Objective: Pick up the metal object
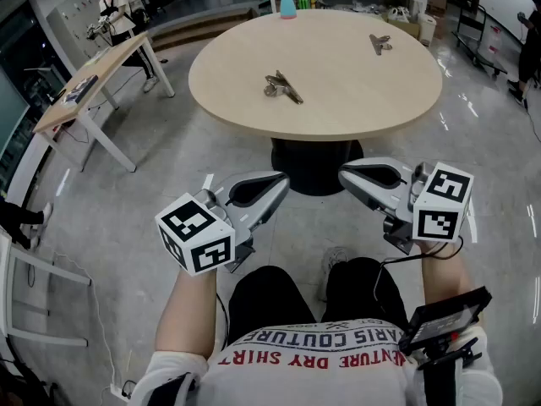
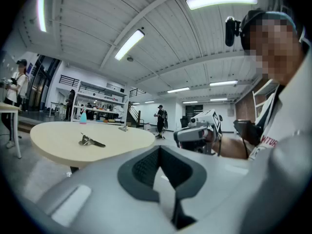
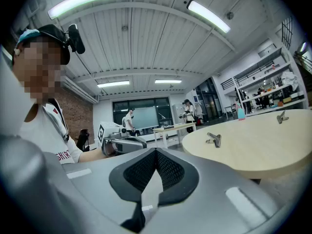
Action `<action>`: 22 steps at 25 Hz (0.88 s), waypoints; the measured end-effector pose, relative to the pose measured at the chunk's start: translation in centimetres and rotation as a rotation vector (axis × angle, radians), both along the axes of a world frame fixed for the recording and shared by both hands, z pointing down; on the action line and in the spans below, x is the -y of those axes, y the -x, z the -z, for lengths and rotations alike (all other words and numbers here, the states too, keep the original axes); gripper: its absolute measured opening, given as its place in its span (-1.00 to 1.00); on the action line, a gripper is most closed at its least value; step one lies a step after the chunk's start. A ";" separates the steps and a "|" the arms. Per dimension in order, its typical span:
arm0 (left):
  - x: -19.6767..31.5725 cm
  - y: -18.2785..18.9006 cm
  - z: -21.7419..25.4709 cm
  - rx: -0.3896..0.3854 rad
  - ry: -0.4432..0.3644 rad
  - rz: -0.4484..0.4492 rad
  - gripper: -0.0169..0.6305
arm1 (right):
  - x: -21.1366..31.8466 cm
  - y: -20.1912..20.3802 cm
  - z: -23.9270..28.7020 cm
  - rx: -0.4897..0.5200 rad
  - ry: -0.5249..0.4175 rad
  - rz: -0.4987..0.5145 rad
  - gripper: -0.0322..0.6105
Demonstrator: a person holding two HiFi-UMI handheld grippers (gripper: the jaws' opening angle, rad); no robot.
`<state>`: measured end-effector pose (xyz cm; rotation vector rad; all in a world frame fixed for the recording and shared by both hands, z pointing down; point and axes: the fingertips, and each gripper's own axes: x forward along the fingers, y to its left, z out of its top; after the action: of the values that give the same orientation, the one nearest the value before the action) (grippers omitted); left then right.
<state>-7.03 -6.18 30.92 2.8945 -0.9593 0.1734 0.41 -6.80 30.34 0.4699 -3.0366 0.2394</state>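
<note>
A metal clip (image 1: pixel 281 86) lies near the middle of the round beige table (image 1: pixel 338 108); it also shows in the left gripper view (image 2: pixel 90 141) and the right gripper view (image 3: pixel 214 139). A second metal clip (image 1: pixel 379 43) rests toward the table's far right. My left gripper (image 1: pixel 277 179) and right gripper (image 1: pixel 347 174) hover side by side above my lap, short of the table's near edge and well away from both clips. Both are shut with nothing held, their pads meeting at the tips (image 2: pixel 158 151) (image 3: pixel 156 152).
A blue bottle (image 1: pixel 287 5) stands at the table's far edge. A black pedestal (image 1: pixel 314 161) carries the table just ahead of the grippers. A long desk (image 1: pixel 93 79) with a person beside it stands at the left; shelves line the back.
</note>
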 end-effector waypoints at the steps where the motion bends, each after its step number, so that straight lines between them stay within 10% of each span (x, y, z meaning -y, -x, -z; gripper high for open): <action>1: 0.5 0.0 0.1 -0.001 -0.002 -0.003 -0.94 | 0.6 0.1 0.1 -0.005 -0.004 -0.001 -0.90; 22: 15.9 2.4 2.3 0.050 -0.028 -0.007 -0.94 | 15.5 1.8 3.4 0.033 -0.025 0.005 -0.90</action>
<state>-9.45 -22.11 28.57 2.9327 -0.9673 0.2353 -1.39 -22.31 26.92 0.4648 -3.0757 0.2117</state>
